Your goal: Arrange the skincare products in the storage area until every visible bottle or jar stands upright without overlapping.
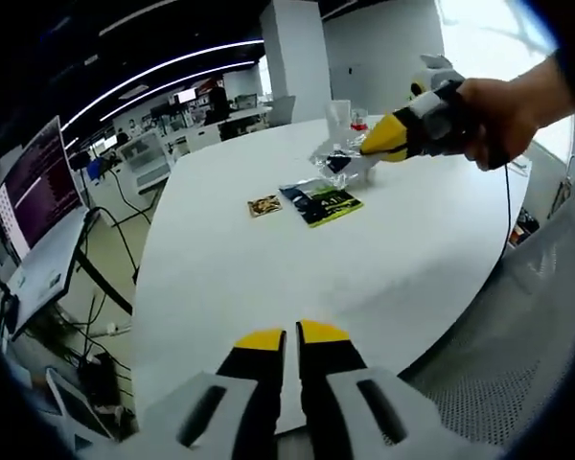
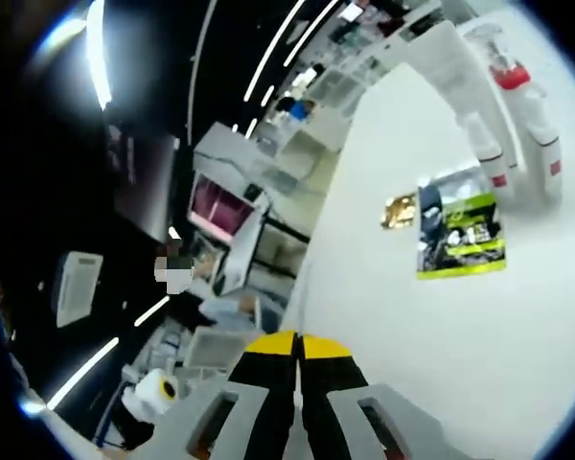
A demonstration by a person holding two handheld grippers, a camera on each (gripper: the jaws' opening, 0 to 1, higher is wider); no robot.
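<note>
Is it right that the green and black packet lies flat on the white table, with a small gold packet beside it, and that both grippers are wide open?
Not quite. The green and black packet does lie flat on the white table, with the small gold packet beside it. But the left gripper is shut, as the left gripper view shows, and the right gripper is shut in the right gripper view.

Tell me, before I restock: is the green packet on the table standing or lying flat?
Flat. The green packet lies face-up on the white table.
</note>
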